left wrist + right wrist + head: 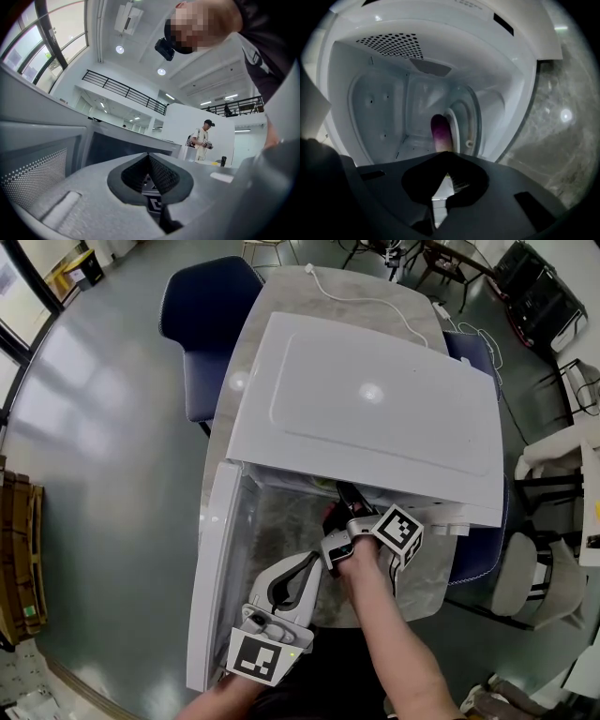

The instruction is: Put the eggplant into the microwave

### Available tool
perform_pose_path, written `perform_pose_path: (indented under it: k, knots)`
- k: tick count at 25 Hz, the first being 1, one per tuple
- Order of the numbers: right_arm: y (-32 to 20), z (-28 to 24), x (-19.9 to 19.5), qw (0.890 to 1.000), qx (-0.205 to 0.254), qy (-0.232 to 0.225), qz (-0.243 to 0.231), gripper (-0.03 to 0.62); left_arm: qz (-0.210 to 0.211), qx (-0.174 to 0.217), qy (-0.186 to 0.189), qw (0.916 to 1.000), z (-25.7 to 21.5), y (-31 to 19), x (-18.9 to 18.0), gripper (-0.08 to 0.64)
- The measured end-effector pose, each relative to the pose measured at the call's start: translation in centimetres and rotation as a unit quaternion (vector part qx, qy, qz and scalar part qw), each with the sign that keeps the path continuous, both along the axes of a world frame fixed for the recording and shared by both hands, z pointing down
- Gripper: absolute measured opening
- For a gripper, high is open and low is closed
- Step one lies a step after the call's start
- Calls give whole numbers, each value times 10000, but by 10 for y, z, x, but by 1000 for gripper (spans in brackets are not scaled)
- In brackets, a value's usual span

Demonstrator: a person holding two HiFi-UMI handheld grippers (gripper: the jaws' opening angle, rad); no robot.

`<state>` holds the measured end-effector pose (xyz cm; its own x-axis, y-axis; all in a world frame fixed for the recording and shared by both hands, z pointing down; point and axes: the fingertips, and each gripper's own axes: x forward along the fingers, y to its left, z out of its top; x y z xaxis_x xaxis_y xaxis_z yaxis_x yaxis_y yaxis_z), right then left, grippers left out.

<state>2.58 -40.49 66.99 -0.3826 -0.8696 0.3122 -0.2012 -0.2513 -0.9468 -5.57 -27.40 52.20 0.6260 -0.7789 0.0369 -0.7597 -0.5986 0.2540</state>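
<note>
Inside the microwave (384,108), leave the eggplant (440,133) lying by the turntable (463,119) and, with right gripper (444,183) pinched together empty and left gripper (151,180) likewise closed, back straight out, clear of the open door (211,587).

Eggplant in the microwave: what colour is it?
The eggplant is purple, clearest in the right gripper view.

The microwave (375,409) is white, the eggplant (440,133) purple, the table (375,287) marbled grey, the chair (202,306) dark blue.
</note>
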Motion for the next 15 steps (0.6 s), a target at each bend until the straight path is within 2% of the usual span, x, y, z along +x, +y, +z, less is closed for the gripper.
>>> perform_pose_path:
  k: [7,15]
  knots:
    - [-7,-2,3,9998,119,122,-42,3,-14,-25,-5,10000,0,-2,1,8]
    - [17,-19,6,9989,340,297,-107,3,7,-131,20,9999,-10,-4,9,8]
